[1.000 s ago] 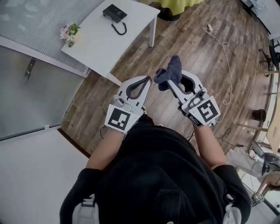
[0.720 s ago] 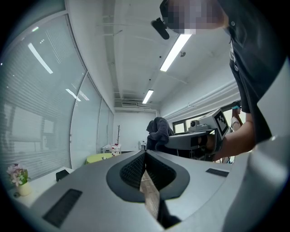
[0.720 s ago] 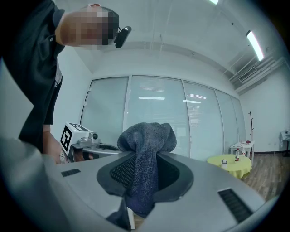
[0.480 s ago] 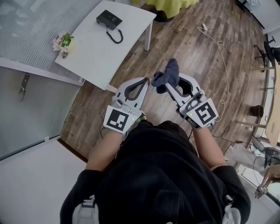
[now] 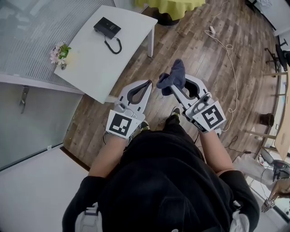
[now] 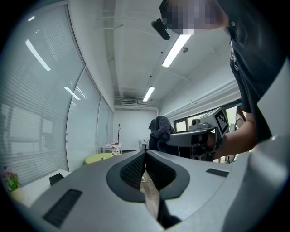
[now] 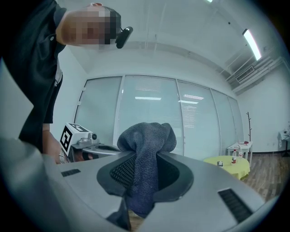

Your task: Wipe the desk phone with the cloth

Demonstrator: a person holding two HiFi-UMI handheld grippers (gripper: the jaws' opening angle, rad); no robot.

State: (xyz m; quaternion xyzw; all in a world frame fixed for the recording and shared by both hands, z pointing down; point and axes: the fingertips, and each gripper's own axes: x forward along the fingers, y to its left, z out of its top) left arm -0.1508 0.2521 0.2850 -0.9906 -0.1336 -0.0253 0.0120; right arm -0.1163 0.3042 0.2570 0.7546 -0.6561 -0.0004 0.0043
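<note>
A black desk phone (image 5: 106, 28) with its coiled cord lies near the far end of a white table (image 5: 90, 59), well ahead and left of both grippers. A dark blue cloth (image 5: 173, 77) is clamped in my right gripper (image 5: 173, 86), bunched above the jaws; the right gripper view has the cloth (image 7: 147, 154) hanging between them. My left gripper (image 5: 148, 84) is shut with nothing in it, its jaws touching at the tips in the left gripper view (image 6: 145, 154). Both are held over the wood floor, close to my body.
A small pot of flowers (image 5: 59, 53) stands at the table's left edge. Frosted glass partition lines the left. A white cable (image 5: 229, 50) trails across the floor at right. A yellow-covered round table (image 5: 174, 5) stands beyond. Chairs and desk legs crowd the far right.
The table and phone have slid left and slightly down in the head view as the person moves. Both grippers keep their pose, with the cloth still held.
</note>
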